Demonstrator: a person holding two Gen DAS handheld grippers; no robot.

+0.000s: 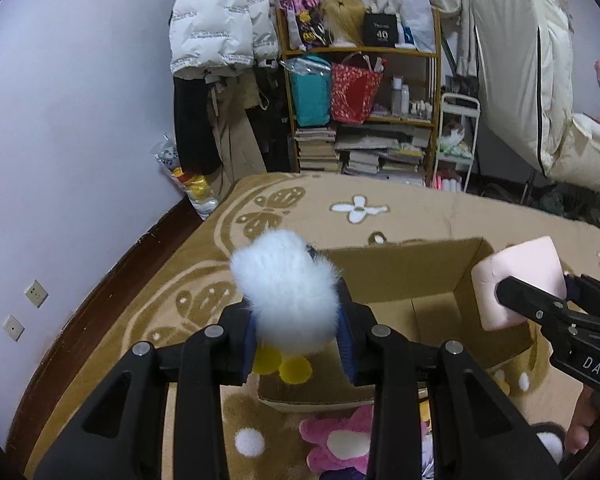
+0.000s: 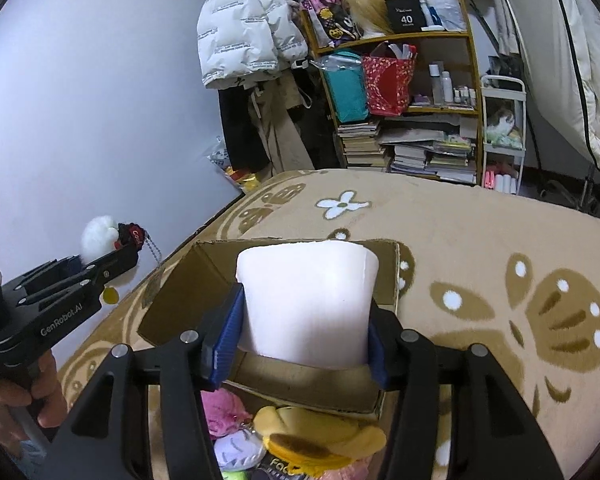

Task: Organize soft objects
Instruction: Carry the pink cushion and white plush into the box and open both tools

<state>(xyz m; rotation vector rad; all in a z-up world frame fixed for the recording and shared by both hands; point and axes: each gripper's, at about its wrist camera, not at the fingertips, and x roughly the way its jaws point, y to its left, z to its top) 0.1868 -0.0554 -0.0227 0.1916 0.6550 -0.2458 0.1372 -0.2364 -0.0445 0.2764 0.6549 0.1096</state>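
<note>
Though clamped, white fluffy toy (image 1: 286, 290) — face hidden — pink foam block (image 2: 306, 304) likewise.

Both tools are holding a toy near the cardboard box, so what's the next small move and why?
Probably lower the right tool a little and open it. Its pink block already hangs over the open box, which looks empty inside, so a short drop should land it there. The left tool, shut on the white plush, sits at the box's left edge and can follow.
</note>
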